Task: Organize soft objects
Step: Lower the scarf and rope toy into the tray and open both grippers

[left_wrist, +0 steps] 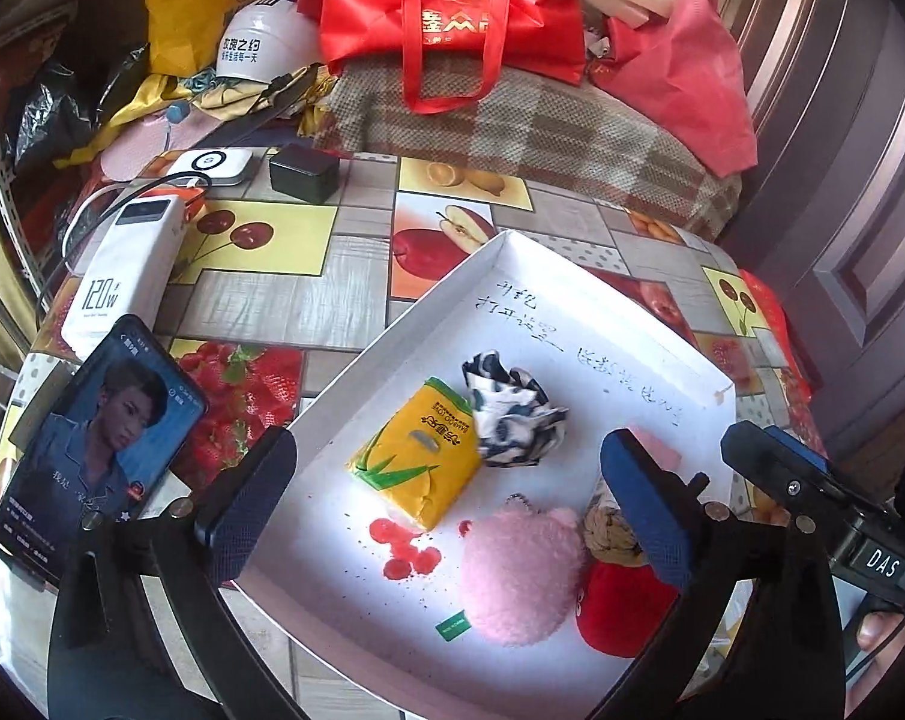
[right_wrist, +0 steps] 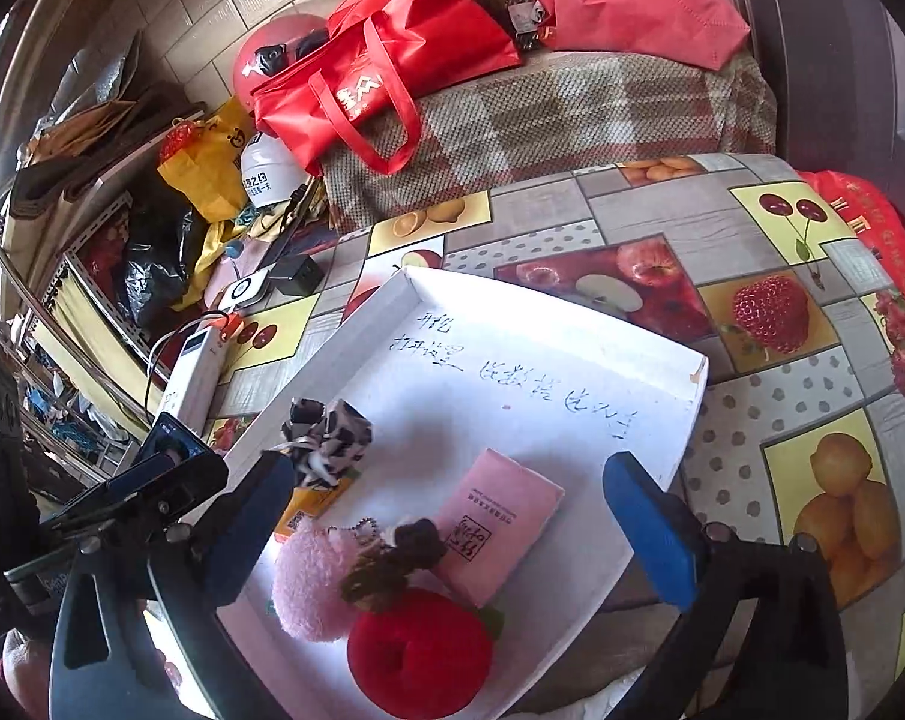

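Both pairs of jaws stand spread wide and hold nothing. The left gripper [left_wrist: 452, 498] hovers over the near half of a white tray [left_wrist: 572, 276], and the right gripper [right_wrist: 446, 522] hangs over the same tray [right_wrist: 662, 420] from the other side; its tip shows at the right edge of the left view.

The tray lies on the counter [left_wrist: 284, 294], which is covered in a fruit-print cloth. Inside it, a yellow tissue pack [left_wrist: 419, 450] lies near the middle, with a black-and-white cloth [left_wrist: 512, 408] crumpled just beside it, touching its far corner. A pink plush [left_wrist: 521, 576] sits at the near side, touching a red plush [left_wrist: 620, 612]. In the right view a brown knot [right_wrist: 392, 564] lies between the two plushes, above the red plush [right_wrist: 419, 654], and a pink packet [right_wrist: 500, 522] lies flat just beyond, touching the knot. Handwriting runs across the tray's bare far part. Red stains mark the tray floor near the tissue pack.

Left of the tray on the counter, a phone [left_wrist: 98, 444] stands propped with its screen lit, and a white power bank [left_wrist: 128, 270] lies beyond it.
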